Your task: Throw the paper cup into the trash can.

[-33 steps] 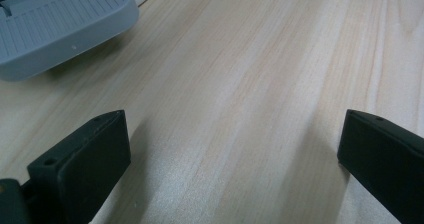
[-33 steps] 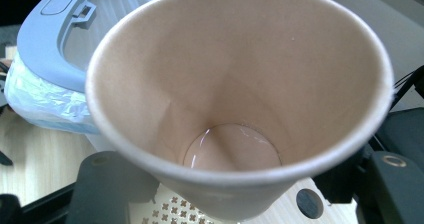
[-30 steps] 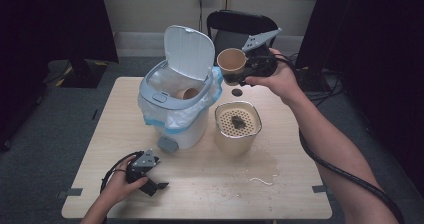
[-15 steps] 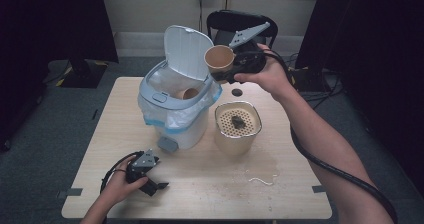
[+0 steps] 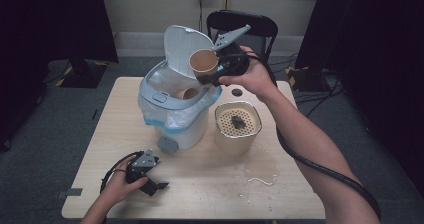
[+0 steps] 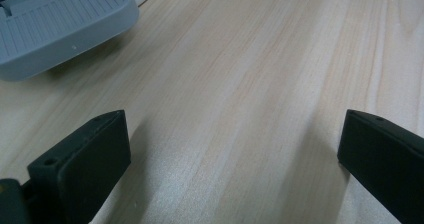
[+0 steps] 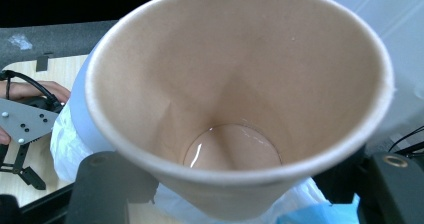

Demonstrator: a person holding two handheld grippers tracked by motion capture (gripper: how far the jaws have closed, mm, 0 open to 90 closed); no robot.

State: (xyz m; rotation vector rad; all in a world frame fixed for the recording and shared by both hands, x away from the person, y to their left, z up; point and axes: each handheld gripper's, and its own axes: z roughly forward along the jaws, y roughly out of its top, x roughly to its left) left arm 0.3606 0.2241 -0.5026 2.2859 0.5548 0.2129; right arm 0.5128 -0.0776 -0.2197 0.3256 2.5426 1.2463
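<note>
Paper cup (image 7: 240, 109) clamped btwn jaws, tilted, wet inside; bin bag (image 7: 65, 149) behind.

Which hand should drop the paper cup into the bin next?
The right. The right gripper already holds the paper cup tilted above the open pedal bin. The left gripper rests open on the table, away from the cup.
</note>
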